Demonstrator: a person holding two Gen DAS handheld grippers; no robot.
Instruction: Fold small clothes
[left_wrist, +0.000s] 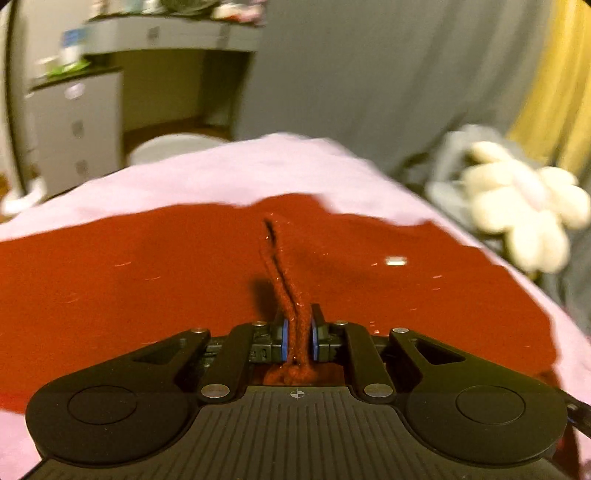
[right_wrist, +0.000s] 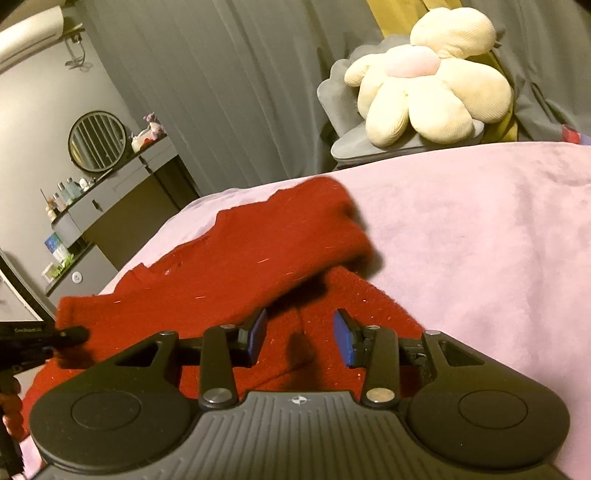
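A: Which step is judged to be in hand?

B: A fold is being started. The red knitted garment (right_wrist: 236, 266) is spread on the pink blanket (right_wrist: 480, 240), on the side nearer the dresser (right_wrist: 110, 206) than the flower cushion (right_wrist: 432, 88). A pinched ridge of its fabric is clamped in the left gripper (left_wrist: 298, 334), whose blue pads (left_wrist: 284, 339) are pressed nearly together on the knit.

A: And the right gripper (right_wrist: 300, 338)?

B: Its jaws are held partly open above the garment's near edge, and nothing is seen between the pads (right_wrist: 256, 334). Whether the cloth below is touched cannot be told.

A: Has anything been folded yet?

B: One part, seemingly a sleeve, is already laid across the body, on the cushion side of the garment. The rest is judged to be unfolded.

A: What is called for next?

B: A second hold is probably needed. The right jaws would have to be lowered onto the near edge and closed on it, so that both held points can be lifted and carried over together. If only the left pinch is pulled, the knit may be dragged across the blanket instead of folded, and the laid sleeve may be disturbed.
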